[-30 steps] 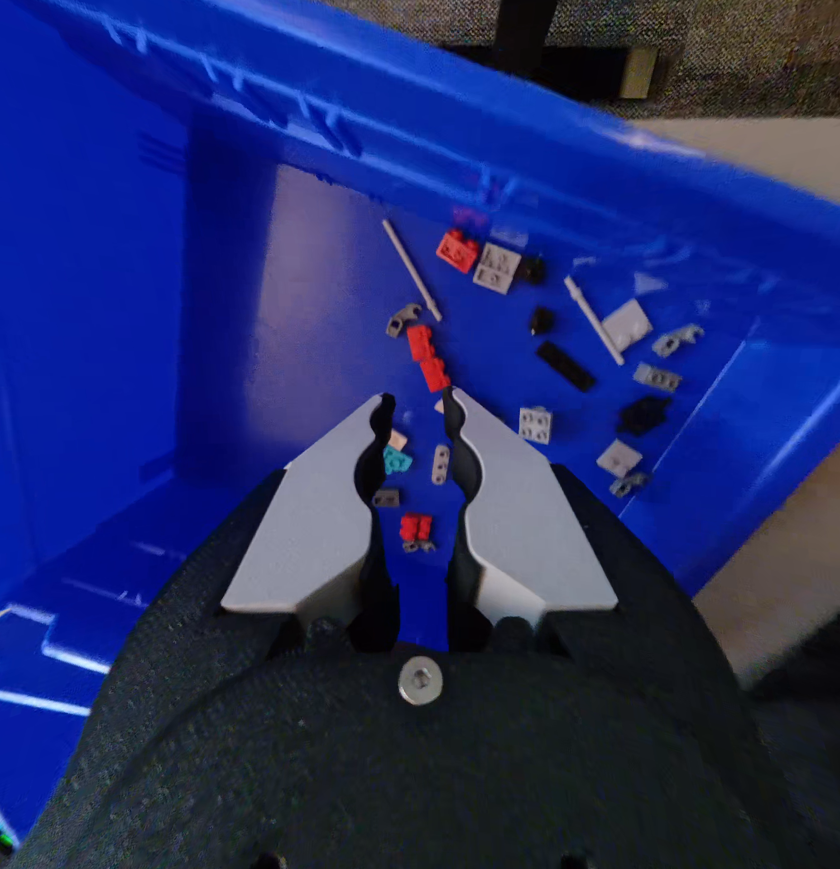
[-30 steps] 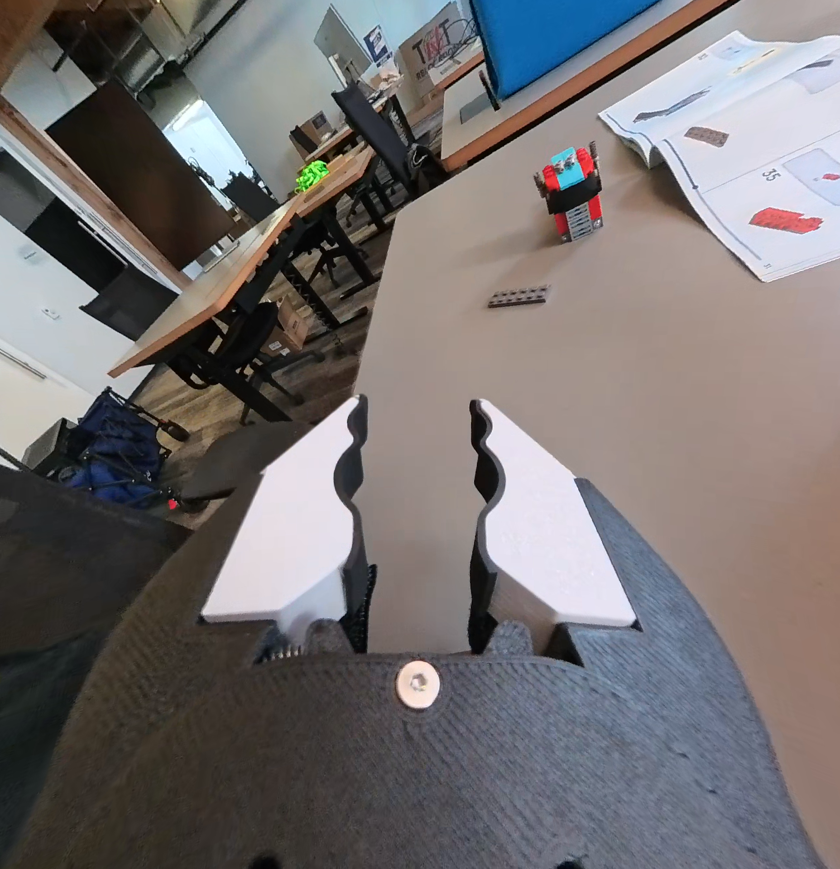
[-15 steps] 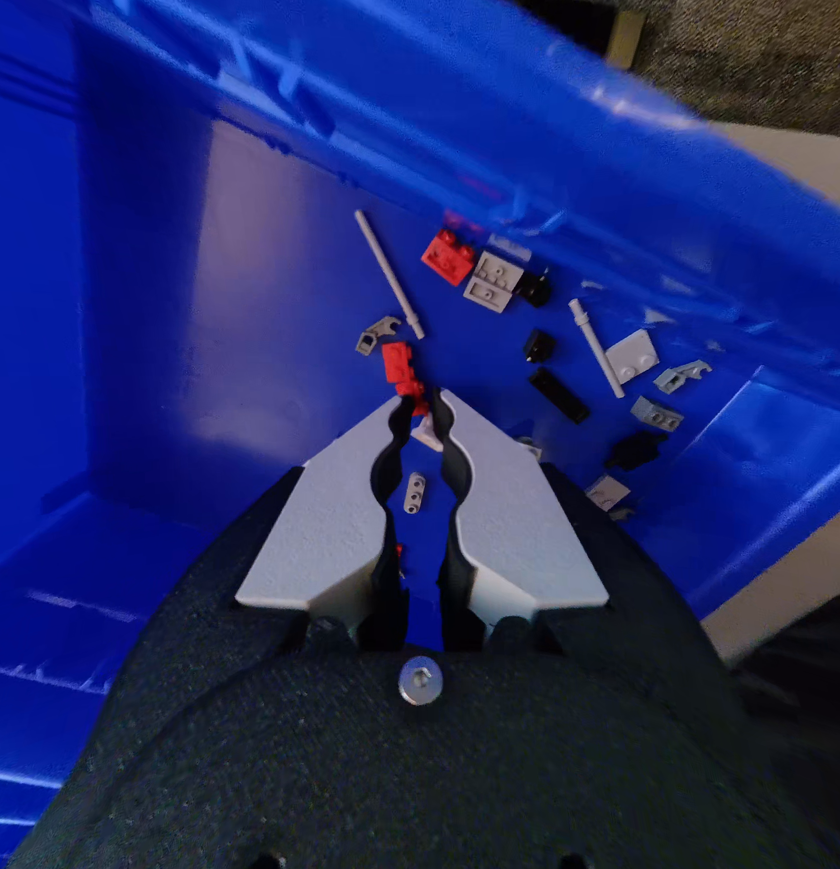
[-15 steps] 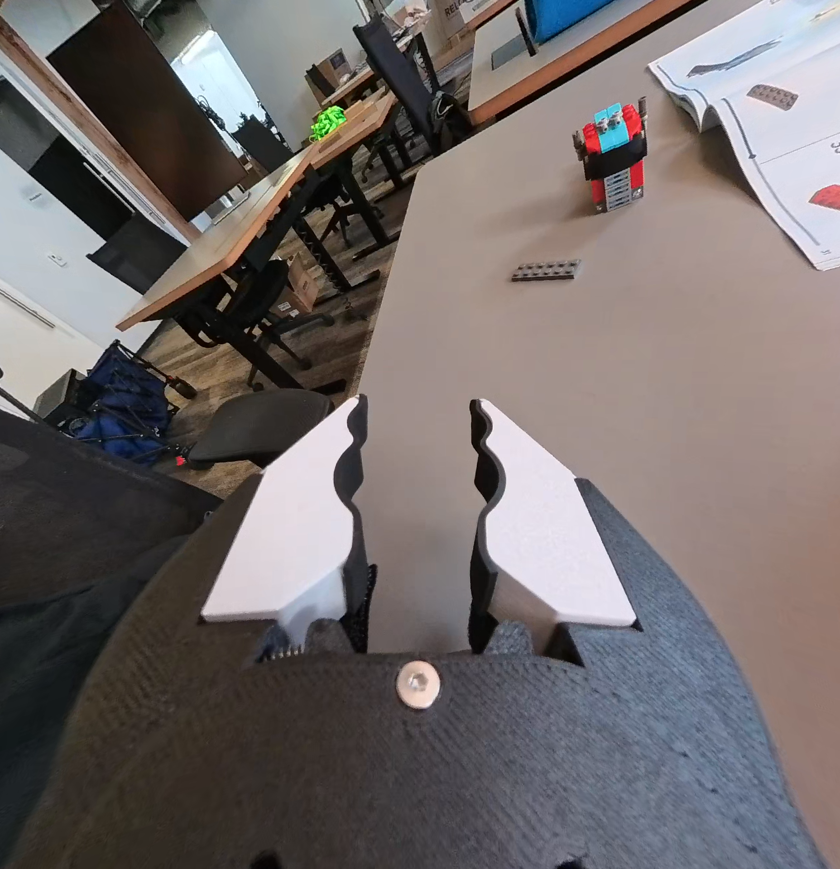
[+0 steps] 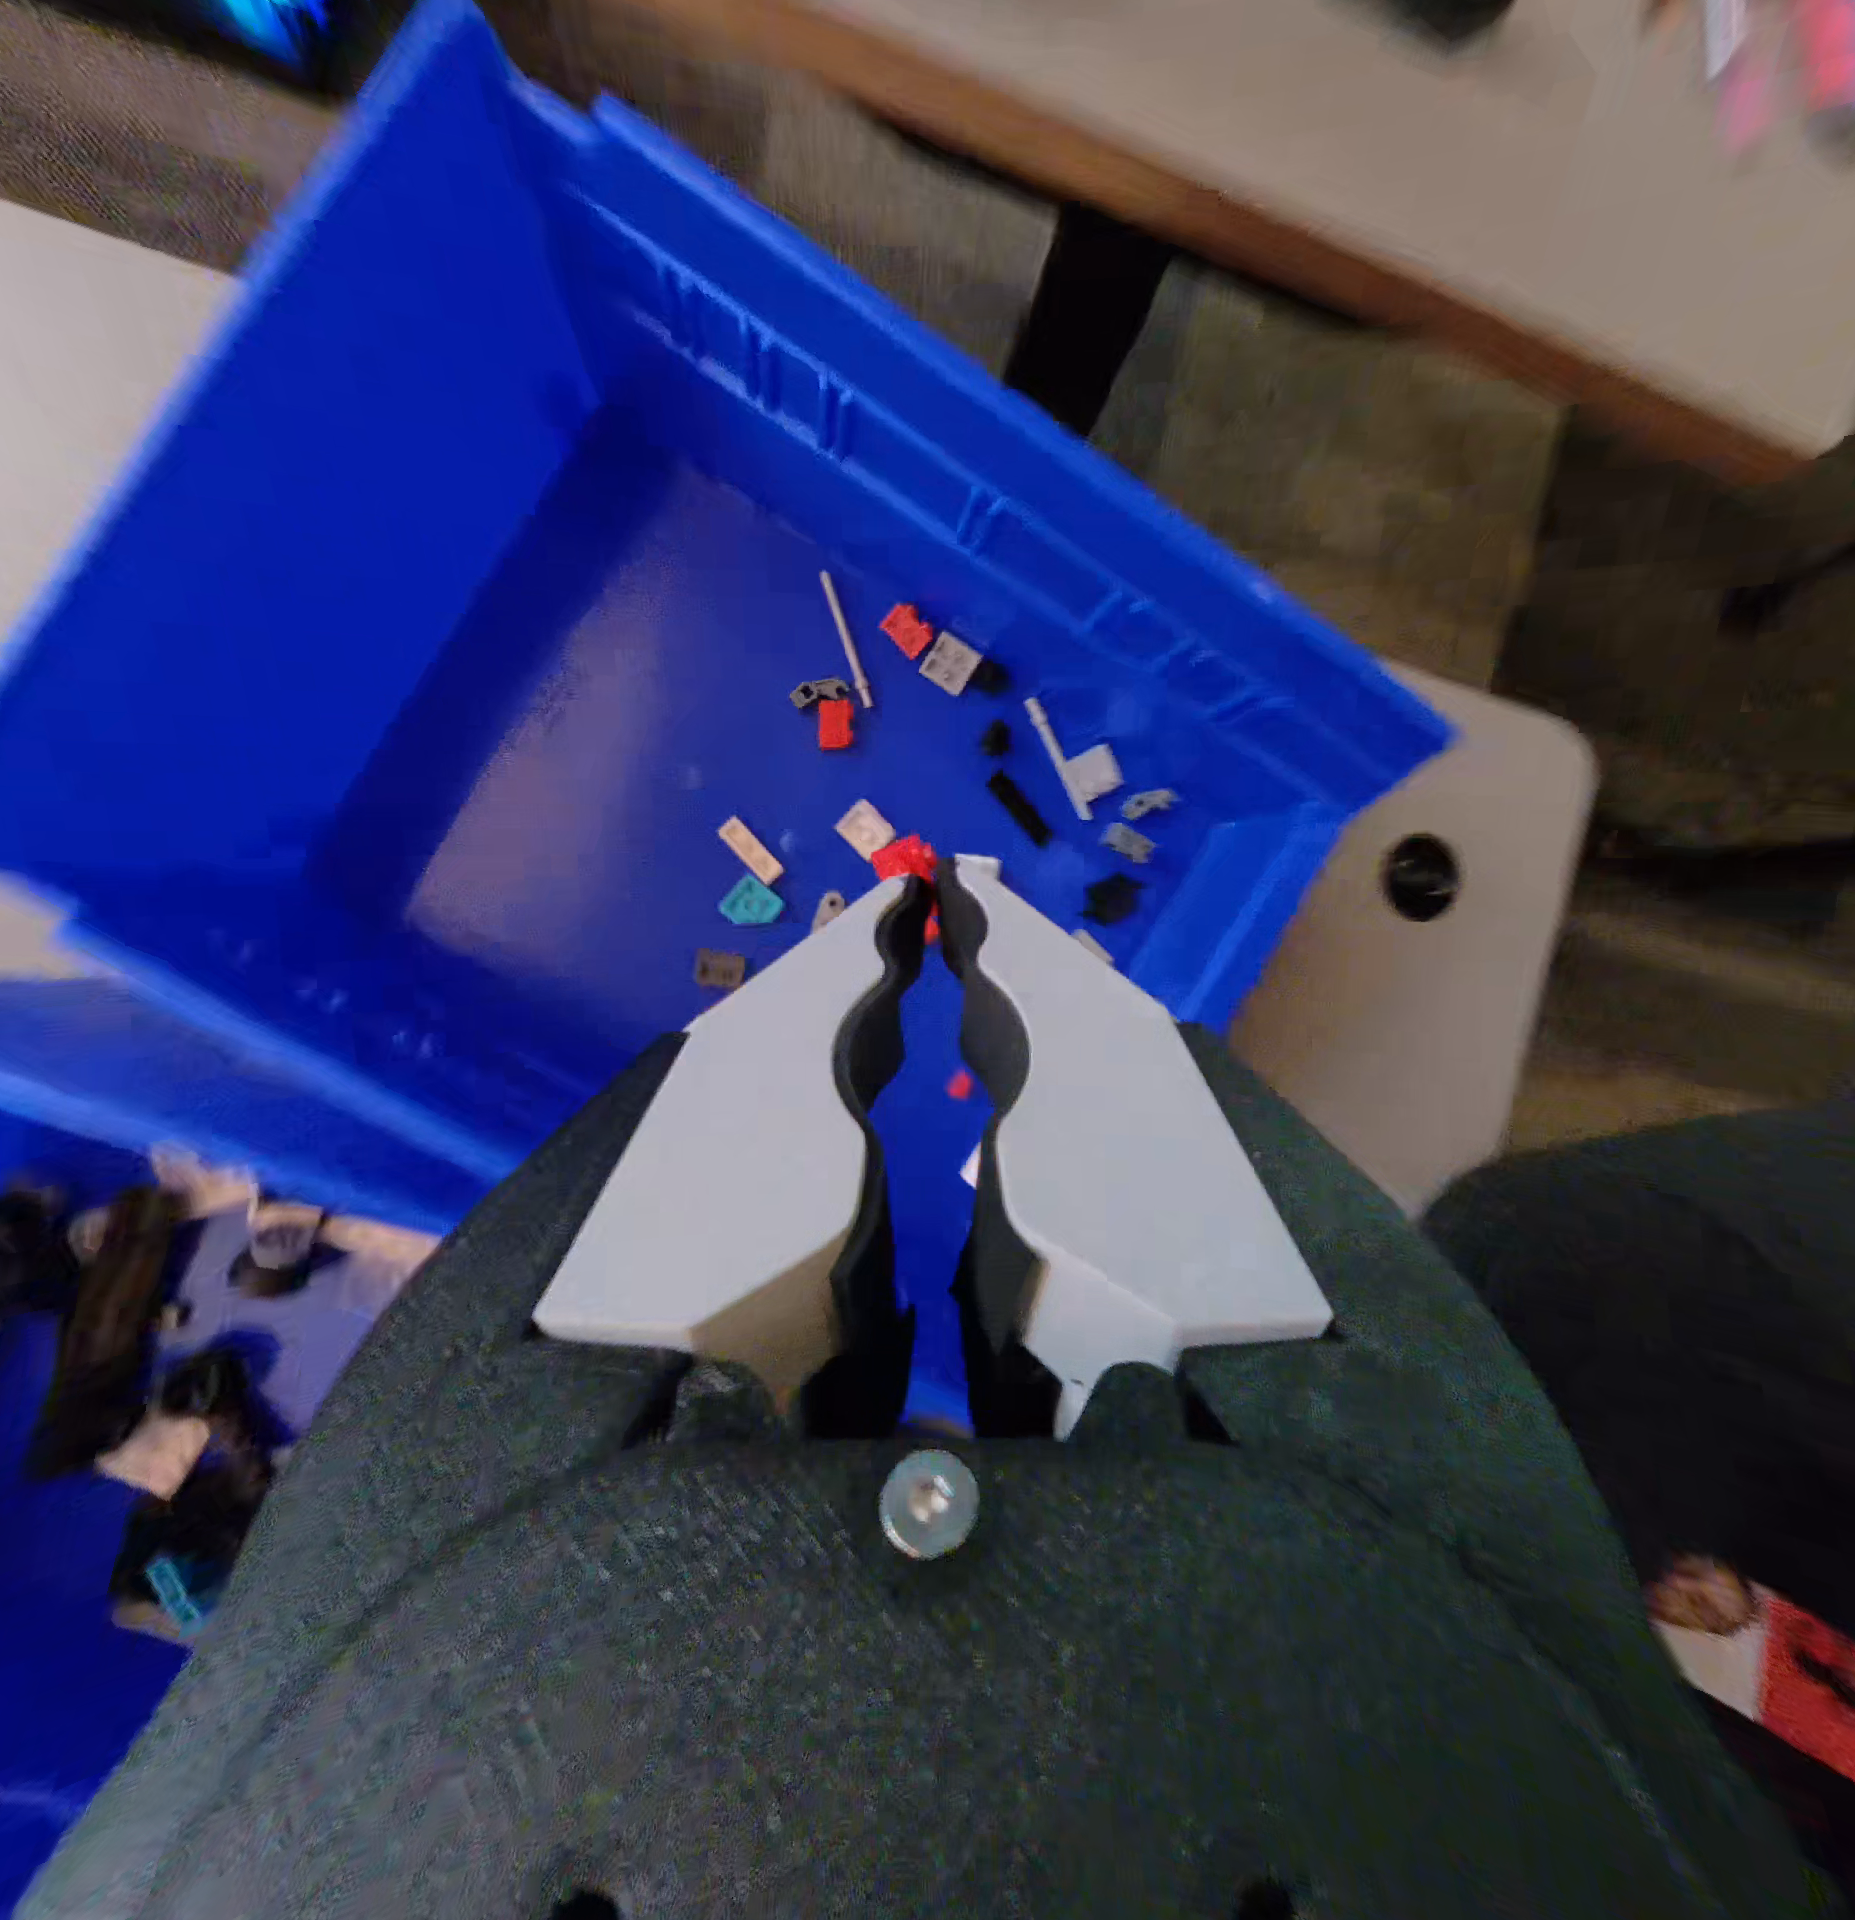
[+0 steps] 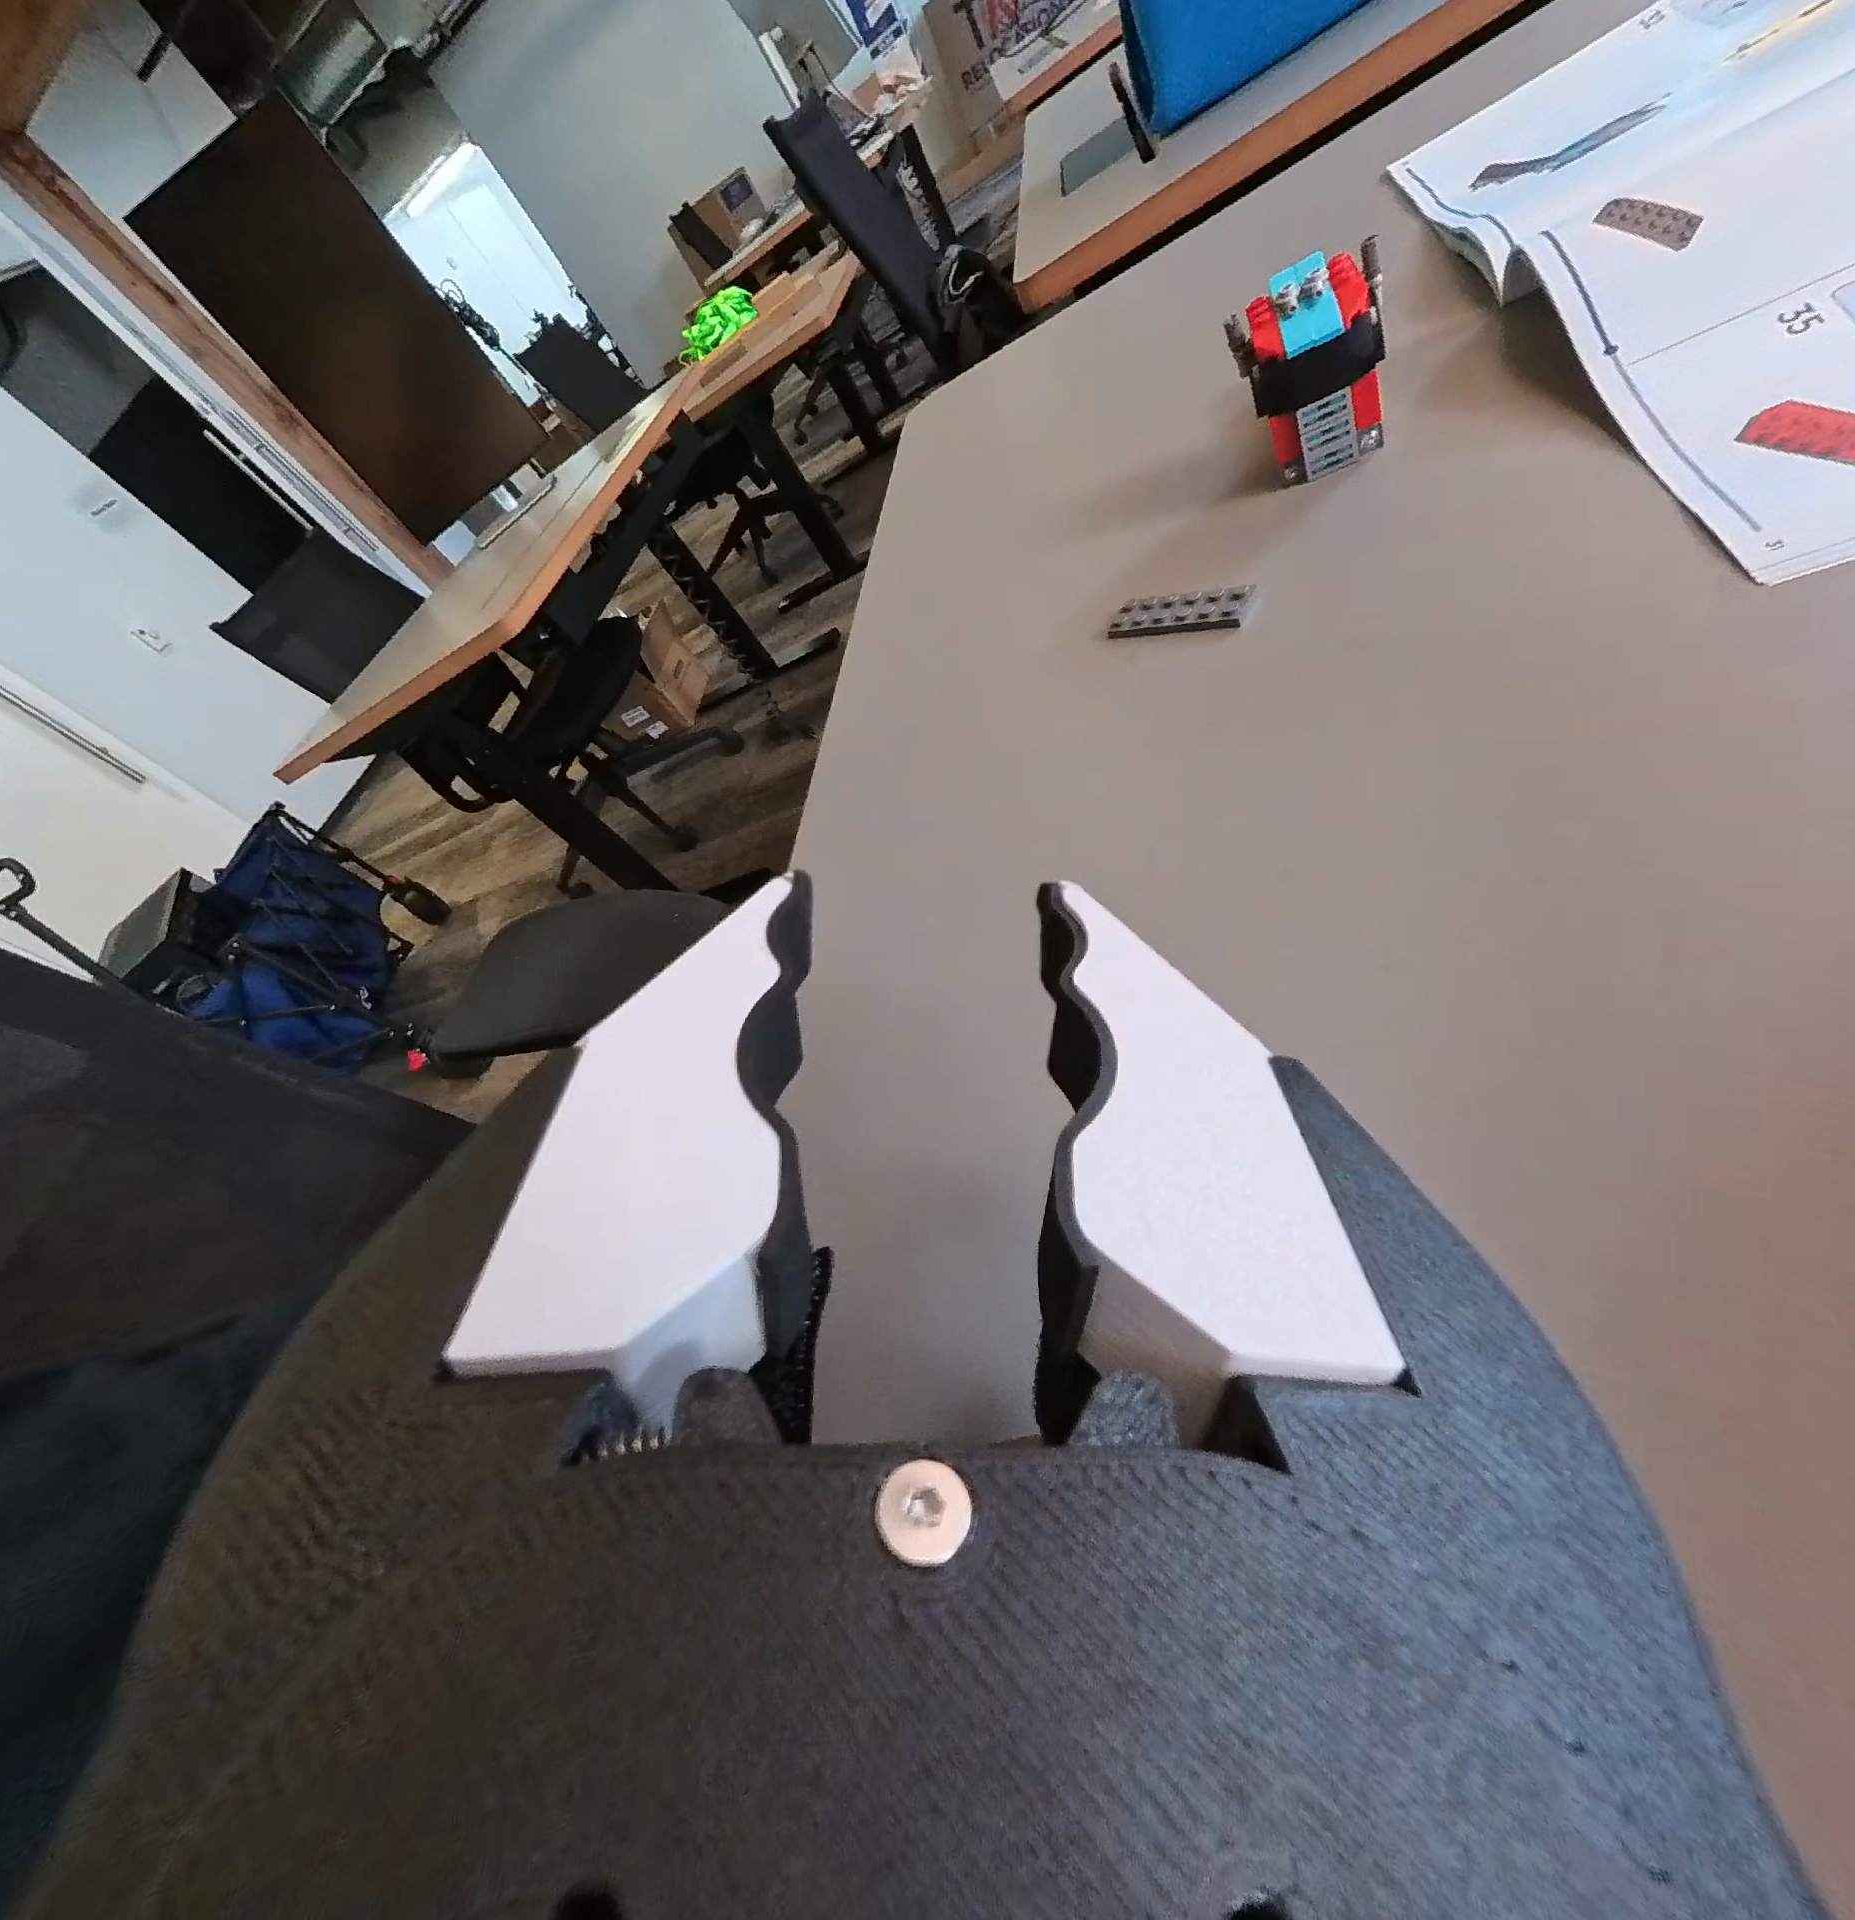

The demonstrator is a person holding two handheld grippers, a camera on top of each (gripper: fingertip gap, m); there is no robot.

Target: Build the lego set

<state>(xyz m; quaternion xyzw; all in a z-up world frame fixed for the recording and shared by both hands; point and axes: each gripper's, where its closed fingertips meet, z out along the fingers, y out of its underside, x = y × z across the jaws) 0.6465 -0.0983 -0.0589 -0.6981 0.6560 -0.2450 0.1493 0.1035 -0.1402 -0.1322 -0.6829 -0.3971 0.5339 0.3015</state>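
Because the left gripper (image 5: 928,883) held the red lego piece (image 5: 904,860) only at the very tips of its nearly closed jaws, with most of the piece sticking out past them toward twelve o'clock, the grip looked thin, and I judged that a quick swing toward the table could twist the piece or let it drop back into the blue bin (image 5: 403,582). The view was blurred, so how squarely the piece sat between the tips could not be told. Loose parts lay on the bin floor beyond it: a teal piece (image 5: 749,900) at about ten o'clock from the tips, a black plate (image 5: 1018,808) at about one o'clock and a grey rod (image 5: 845,639) near twelve. A slip would send the red piece back among them and cost a fresh pick. The right gripper (image 6: 921,894) waited with its jaws wide apart and empty above the grey table (image 6: 1422,935), the dark grey plate (image 6: 1183,611) and the partly built red model (image 6: 1312,374) ahead of it toward one o'clock, the instruction booklet (image 6: 1671,343) farther toward two. Compared with a second earlier, the left jaws had closed from a clear gap onto the red piece and had lifted well above the bin floor, so the rim and the surrounding floor now showed; the right gripper had drawn somewhat nearer the model and plate.
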